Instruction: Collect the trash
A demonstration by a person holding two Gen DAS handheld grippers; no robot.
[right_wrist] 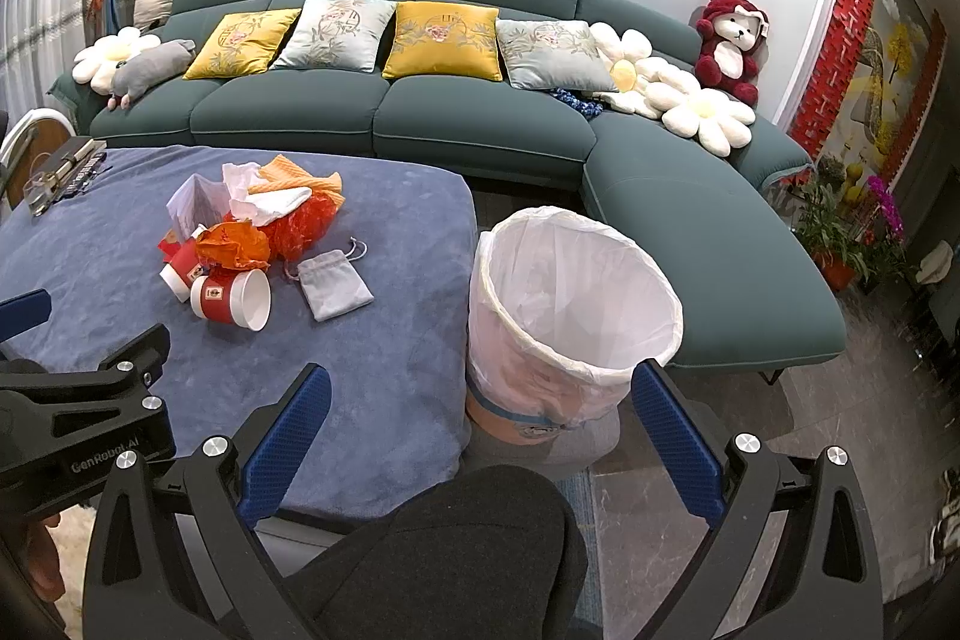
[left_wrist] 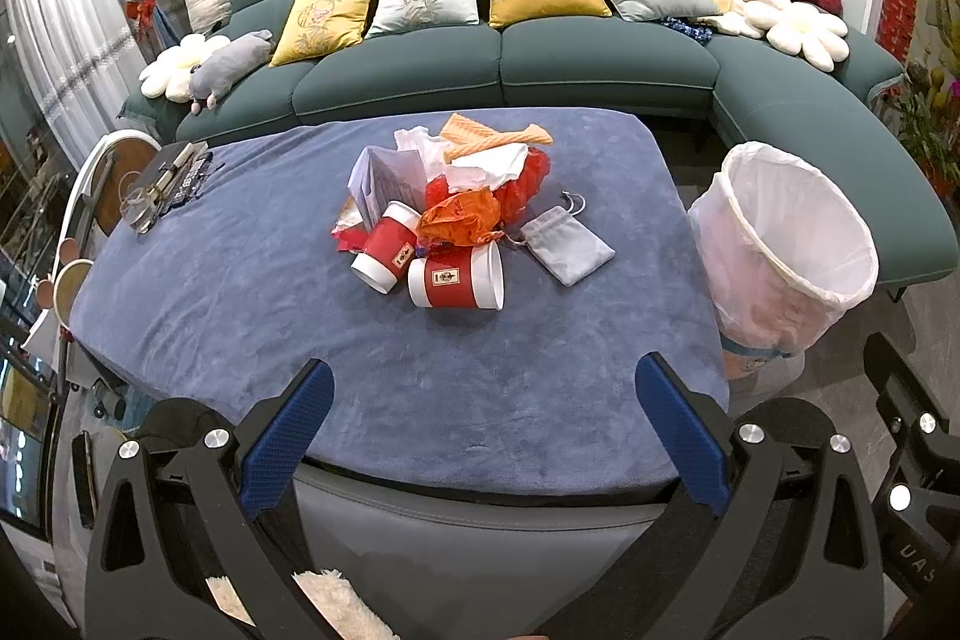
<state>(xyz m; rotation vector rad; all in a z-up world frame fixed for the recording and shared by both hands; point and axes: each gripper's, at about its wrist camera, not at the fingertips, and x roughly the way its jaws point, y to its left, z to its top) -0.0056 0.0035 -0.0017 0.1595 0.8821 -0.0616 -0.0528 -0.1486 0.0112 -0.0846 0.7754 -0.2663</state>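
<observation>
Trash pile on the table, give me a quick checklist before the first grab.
1. Left claw open and holding nothing: ok.
2. Right claw open and holding nothing: ok.
3. Bin beside the table, upright, white liner in place, mouth open: ok.
4. Nearest paper cup lying on its side at the front of the pile, nothing on top of it: ok.
5. Grey pouch lies apart from the cups, to their right: ok.
6. Whether the cups hold any liquid: cannot tell.
</observation>
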